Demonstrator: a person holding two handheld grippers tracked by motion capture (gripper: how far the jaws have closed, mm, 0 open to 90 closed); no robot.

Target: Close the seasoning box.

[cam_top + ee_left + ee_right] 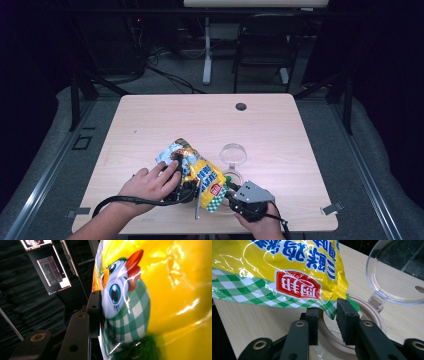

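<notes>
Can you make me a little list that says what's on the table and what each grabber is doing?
table: light wood, with a dark round hole near the far edge
snack bag: yellow with green checks and a cartoon chick, tilted over the jar
jar: round, beige rim, clear hinged lid flipped open
left gripper: pressing on the bag
right gripper: jaws around the jar's rim, bag corner between them
</notes>
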